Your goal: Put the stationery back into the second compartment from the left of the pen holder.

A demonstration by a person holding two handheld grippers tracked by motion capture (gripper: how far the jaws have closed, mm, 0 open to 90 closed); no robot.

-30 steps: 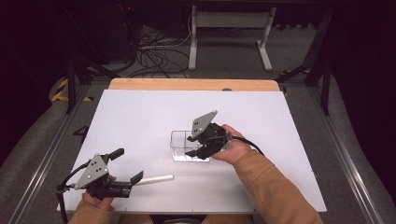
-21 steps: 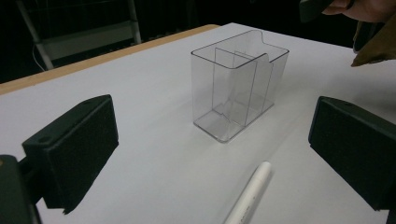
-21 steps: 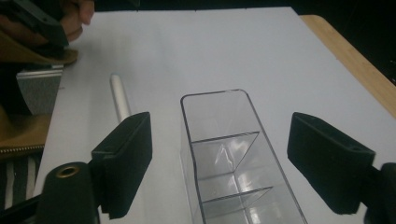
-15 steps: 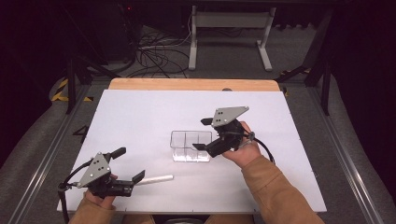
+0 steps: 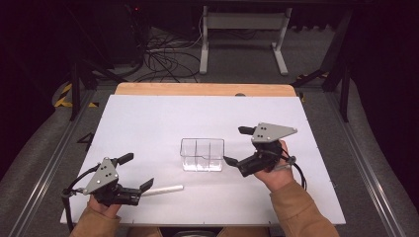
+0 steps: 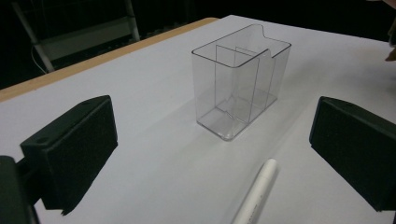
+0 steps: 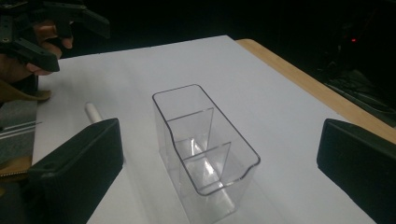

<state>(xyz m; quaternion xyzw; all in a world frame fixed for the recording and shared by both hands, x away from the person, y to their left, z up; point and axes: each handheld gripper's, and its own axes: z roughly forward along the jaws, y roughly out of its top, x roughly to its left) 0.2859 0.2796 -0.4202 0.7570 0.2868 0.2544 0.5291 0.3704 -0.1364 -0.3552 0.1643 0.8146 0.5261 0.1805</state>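
- White covers most of your table [image 5: 148,123], with a strip of bare wood along the far edge; it reaches across the whole space in front of you.
- Your right gripper [image 5: 236,148] is held just right of the clear box, pointing left toward it. Its jaws are spread wide with nothing between them. In the right gripper view the box stands between the two black jaws and farther off, touching neither.
- Your left gripper [image 5: 136,173] sits low at the near left corner of the table, pointing right. Its jaws are also wide apart and hold nothing. The near end of the white stick lies on the table between them, closer to the right-hand jaw in the left gripper view; you cannot tell whether it touches that jaw.
- The clear box [image 5: 202,154] stands upright near the middle of the table, open at the top, split by thin walls into compartments that all look empty.
- The white stick [image 5: 163,189] lies flat on the table near you, left of the box and apart from it.
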